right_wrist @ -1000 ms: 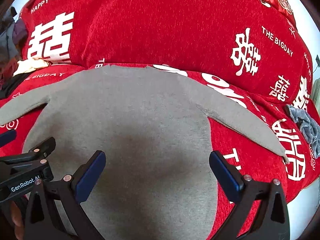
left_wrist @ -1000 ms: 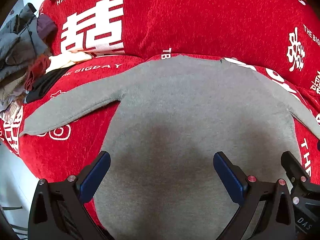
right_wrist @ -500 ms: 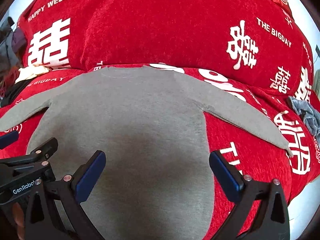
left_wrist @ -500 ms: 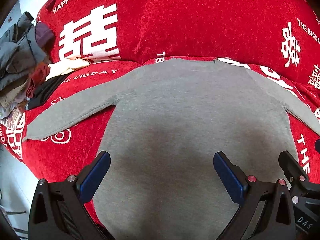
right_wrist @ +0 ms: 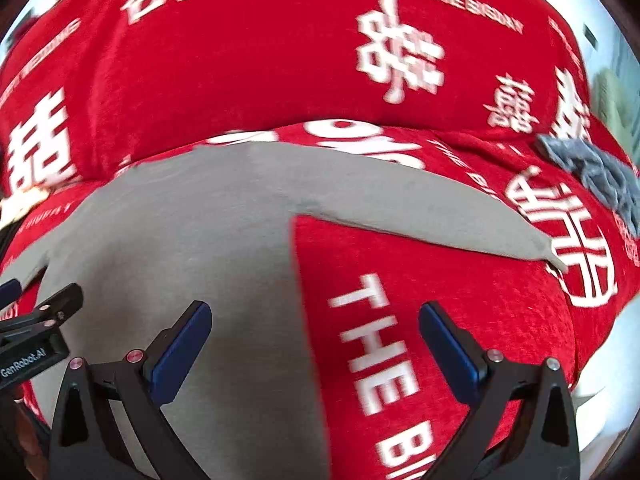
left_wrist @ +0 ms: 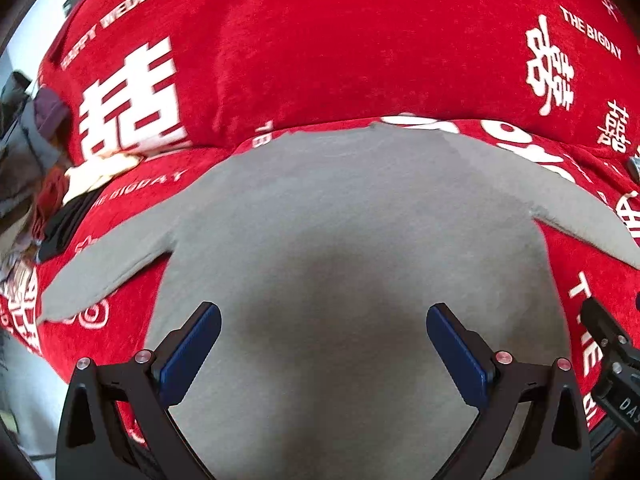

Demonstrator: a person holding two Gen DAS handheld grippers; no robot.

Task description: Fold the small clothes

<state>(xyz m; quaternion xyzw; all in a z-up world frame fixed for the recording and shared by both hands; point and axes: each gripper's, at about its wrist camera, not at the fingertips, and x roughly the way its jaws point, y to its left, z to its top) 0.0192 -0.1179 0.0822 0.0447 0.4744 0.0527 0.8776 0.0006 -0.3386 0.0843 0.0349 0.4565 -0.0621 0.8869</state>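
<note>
A soft, matte grey long-sleeved top (left_wrist: 352, 248) is spread flat, sleeves outstretched, on a plush red cover (left_wrist: 320, 60) printed with white characters. The left gripper (left_wrist: 323, 338) and right gripper (right_wrist: 315, 334) are both held wide apart, nothing gripped. The top's body is framed between the left fingers, its right side edge between the right ones

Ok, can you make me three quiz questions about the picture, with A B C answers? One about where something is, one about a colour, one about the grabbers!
1. Where does the shirt lie?
A. on the red cover
B. on the floor
C. in a basket

2. What colour is the shirt?
A. blue
B. grey
C. white

3. How are the left hand-held gripper and right hand-held gripper?
A. both shut on the shirt
B. one shut
C. both open

Answers: 1 A, it is spread flat on the cover; 2 B, plain grey all over; 3 C, fingers stand wide apart, holding nothing.
</note>
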